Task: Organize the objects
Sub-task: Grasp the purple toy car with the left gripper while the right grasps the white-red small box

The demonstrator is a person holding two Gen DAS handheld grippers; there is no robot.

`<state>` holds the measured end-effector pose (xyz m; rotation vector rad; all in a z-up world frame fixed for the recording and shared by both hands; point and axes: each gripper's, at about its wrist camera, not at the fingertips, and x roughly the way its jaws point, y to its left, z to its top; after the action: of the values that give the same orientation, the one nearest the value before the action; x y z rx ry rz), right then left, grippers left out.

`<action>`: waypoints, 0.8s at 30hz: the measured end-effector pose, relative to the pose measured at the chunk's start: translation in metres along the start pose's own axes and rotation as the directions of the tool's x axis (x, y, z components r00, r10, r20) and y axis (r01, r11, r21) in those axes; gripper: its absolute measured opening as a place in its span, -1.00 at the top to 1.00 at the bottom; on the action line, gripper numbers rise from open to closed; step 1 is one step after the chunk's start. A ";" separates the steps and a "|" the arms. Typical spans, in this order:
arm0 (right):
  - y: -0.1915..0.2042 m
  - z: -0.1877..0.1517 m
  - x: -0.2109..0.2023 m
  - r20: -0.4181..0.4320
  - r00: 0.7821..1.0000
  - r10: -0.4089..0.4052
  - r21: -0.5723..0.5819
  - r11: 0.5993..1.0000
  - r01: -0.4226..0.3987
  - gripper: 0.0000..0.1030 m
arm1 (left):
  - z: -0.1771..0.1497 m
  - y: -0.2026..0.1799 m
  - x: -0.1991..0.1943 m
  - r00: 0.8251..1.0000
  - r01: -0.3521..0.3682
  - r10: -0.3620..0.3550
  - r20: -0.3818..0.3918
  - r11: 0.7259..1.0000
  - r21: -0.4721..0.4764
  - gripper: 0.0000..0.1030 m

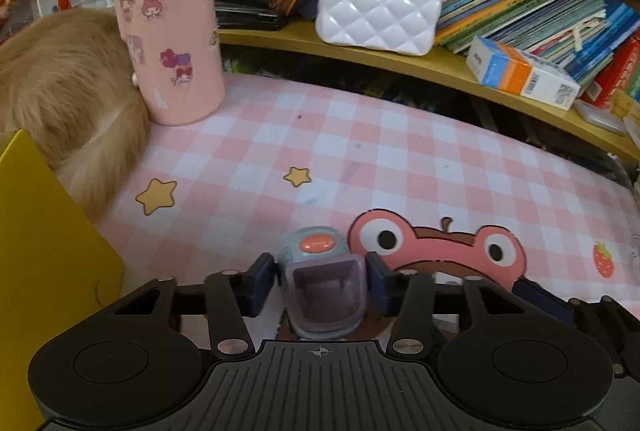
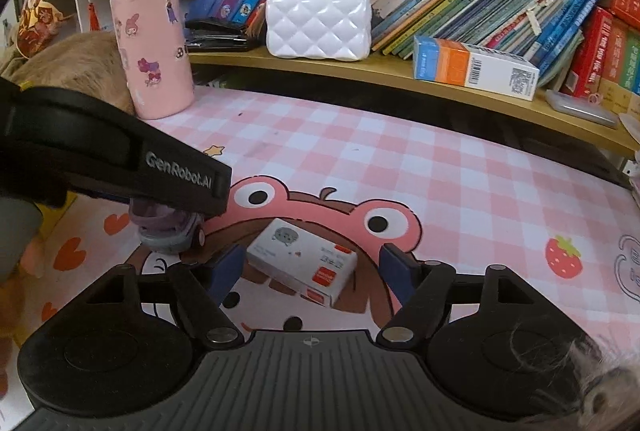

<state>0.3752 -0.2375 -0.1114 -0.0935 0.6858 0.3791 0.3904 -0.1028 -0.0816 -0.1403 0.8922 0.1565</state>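
the right gripper (image 2: 310, 267) hangs wide open over a small white box (image 2: 302, 263), whose long axis lies skewed across the jaws. the left gripper (image 1: 320, 283) clamps a toy car (image 1: 322, 283).

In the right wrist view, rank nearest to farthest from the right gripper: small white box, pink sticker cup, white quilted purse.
1. Small white cardboard box, on the mat between the right gripper fingers.
2. Pink sticker-covered cup, far left on the mat.
3. White quilted purse, on the shelf.

White box (image 2: 302, 261) lies between right gripper's (image 2: 316, 271) spread fingers (image 2: 394, 269).
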 end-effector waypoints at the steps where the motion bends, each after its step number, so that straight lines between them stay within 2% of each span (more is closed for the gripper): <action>1: 0.001 0.000 0.001 0.000 1.000 -0.001 -0.005 1.000 0.001 -0.41 | 0.000 0.002 0.000 1.000 0.005 -0.005 0.002 1.000 -0.004 0.16; 3: 0.002 0.000 0.004 -0.003 1.000 -0.011 -0.015 1.000 0.011 -0.34 | 0.002 0.005 0.000 1.000 0.015 -0.015 0.002 1.000 -0.012 0.16; 5: 0.003 0.000 0.004 0.006 1.000 -0.013 -0.016 1.000 0.013 -0.11 | 0.002 0.006 0.000 1.000 0.019 -0.019 0.001 1.000 -0.013 0.20; 6: 0.003 0.001 0.004 0.009 1.000 -0.020 -0.017 1.000 0.020 -0.11 | 0.003 0.006 -0.001 1.000 0.016 -0.016 0.004 1.000 -0.009 0.26; 13: -0.004 0.003 -0.008 0.009 0.999 -0.040 0.035 0.999 0.039 -0.10 | 0.005 0.008 -0.022 0.998 0.050 -0.049 0.037 0.998 -0.023 0.26; 24: -0.004 -0.005 -0.067 0.035 0.994 -0.101 0.058 0.993 0.099 -0.10 | -0.007 0.011 -0.080 0.979 0.182 -0.177 0.098 0.982 -0.047 0.26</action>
<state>0.3258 -0.2627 -0.0729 -0.0667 0.6513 0.2647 0.3336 -0.0997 -0.0237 -0.2629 0.7780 0.0197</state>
